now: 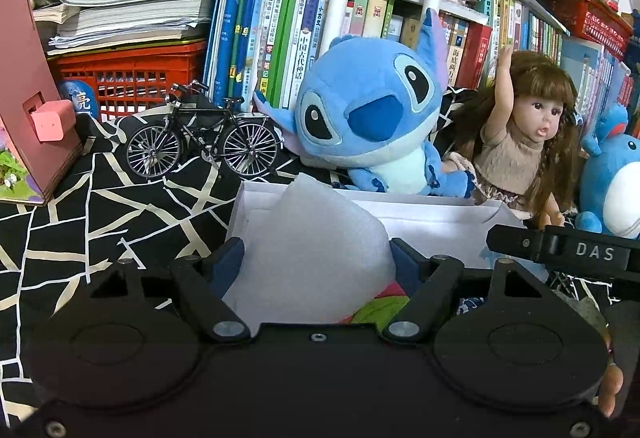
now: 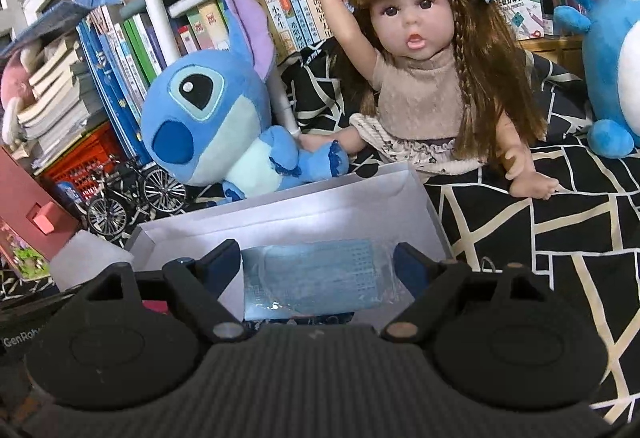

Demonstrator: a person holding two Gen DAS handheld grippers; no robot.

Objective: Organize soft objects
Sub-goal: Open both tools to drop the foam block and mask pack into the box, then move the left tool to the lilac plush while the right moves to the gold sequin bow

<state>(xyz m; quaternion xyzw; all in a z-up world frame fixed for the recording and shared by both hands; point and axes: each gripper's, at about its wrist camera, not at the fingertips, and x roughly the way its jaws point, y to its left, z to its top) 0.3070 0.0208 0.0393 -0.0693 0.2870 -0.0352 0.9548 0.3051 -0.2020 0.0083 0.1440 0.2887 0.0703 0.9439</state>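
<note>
Holding a white foam sheet [image 1: 316, 250] clamped in my left gripper [image 1: 316, 258] over the white box [image 1: 440, 216], while my right gripper [image 2: 318, 266], fingers apart, straddles a bagged blue mask [image 2: 316, 278] lying in the box [image 2: 280, 214]; foam isn't in yet, so I judge the job partway done

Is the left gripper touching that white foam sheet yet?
Touching. In the left wrist view, the white foam sheet fills the left gripper, pressing against both blue finger pads.

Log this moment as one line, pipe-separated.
left claw: shut on white foam sheet | right claw: around bagged blue mask, grip unclear | white box: open
</note>
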